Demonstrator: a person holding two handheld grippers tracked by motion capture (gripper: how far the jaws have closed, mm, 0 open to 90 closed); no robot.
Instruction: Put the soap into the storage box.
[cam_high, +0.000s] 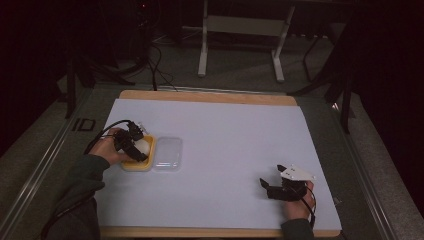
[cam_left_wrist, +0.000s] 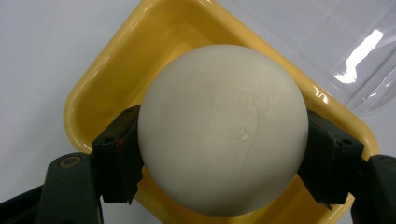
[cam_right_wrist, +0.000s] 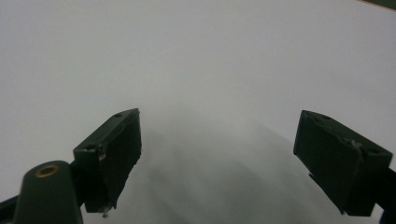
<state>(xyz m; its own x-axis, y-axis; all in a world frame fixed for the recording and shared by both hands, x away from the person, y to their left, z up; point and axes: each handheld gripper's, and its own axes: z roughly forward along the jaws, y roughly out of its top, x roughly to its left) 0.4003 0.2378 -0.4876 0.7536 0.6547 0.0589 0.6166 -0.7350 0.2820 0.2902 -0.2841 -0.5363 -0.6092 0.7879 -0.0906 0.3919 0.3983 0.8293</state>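
A white ball (cam_left_wrist: 222, 128) sits between the two jaws of my left gripper (cam_left_wrist: 224, 158), which is shut on it just above a yellow square tray (cam_left_wrist: 107, 88). In the high view the same ball (cam_high: 143, 146) and left gripper (cam_high: 134, 145) are over the yellow tray (cam_high: 137, 165) at the left of the white sheet. A clear plastic lid (cam_high: 168, 153) lies flat right beside the tray; its glossy corner (cam_left_wrist: 355, 51) shows in the left gripper view. My right gripper (cam_high: 267, 186) rests low near the front right, and it (cam_right_wrist: 217, 158) is open over bare white paper.
A white sheet (cam_high: 225, 145) covers a wooden board (cam_high: 210, 96) on the table. Beyond the far edge stand white frame legs (cam_high: 202, 55) and loose black cables (cam_high: 155, 70) on the grey floor. A dark stand (cam_high: 345, 95) is at the right.
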